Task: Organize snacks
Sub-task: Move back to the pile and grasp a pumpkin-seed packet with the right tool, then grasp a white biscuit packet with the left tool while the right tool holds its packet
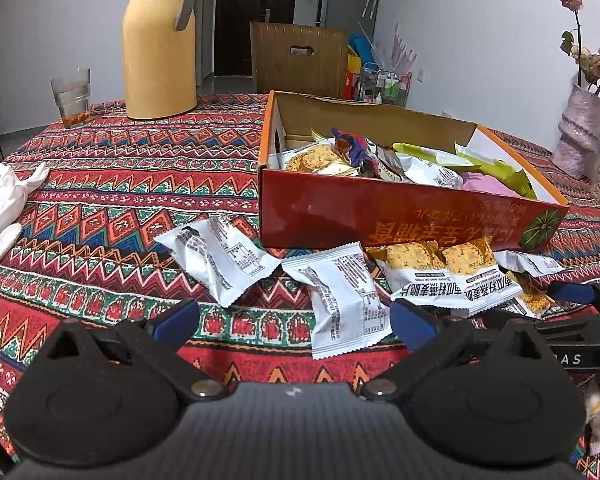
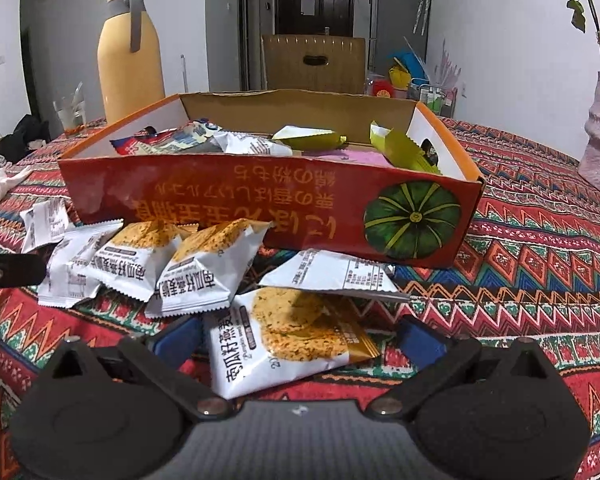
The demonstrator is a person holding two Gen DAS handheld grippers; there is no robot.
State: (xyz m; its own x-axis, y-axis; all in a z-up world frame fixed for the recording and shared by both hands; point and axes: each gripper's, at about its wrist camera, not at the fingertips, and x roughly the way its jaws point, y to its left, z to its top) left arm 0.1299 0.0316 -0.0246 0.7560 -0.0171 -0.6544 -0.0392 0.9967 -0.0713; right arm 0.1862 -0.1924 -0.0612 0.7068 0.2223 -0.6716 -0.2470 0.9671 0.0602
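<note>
Two grippers, both spread wide, both gripping nothing. Left gripper [image 1: 294,320] low over the cloth [image 1: 112,184], blue pads [image 1: 176,322] apart, a face-down white packet [image 1: 342,300] lying between them, untouched. Right gripper [image 2: 300,340] likewise gaping, a face-up cracker packet [image 2: 288,340] flat on the cloth between its pads [image 2: 422,342], no contact visible.

Just beyond, several loose packets strewn along the near wall of the box [image 2: 260,208]. Seen from the right wrist: two face-up packets [image 2: 168,264] leaning together at left, a face-down one [image 2: 332,274] partly tucked under the box edge and overlapping the packet between the pads, further white ones [image 2: 60,248] at far left. Seen from the left wrist: another face-down packet [image 1: 220,260] off to the left, apart from the rest.

Box red outside, open on top, pumpkin picture [image 2: 414,220] on its near wall, already holding mixed snacks [image 1: 380,160]: white, green, pink and blue wrappers.

Farther back on the cloth: yellow flask [image 1: 160,48], glass [image 1: 72,96] beside it, white gloves [image 1: 4,200] at far left, pink vase [image 1: 578,132] at right. Wooden chair [image 2: 314,64] behind the table.
</note>
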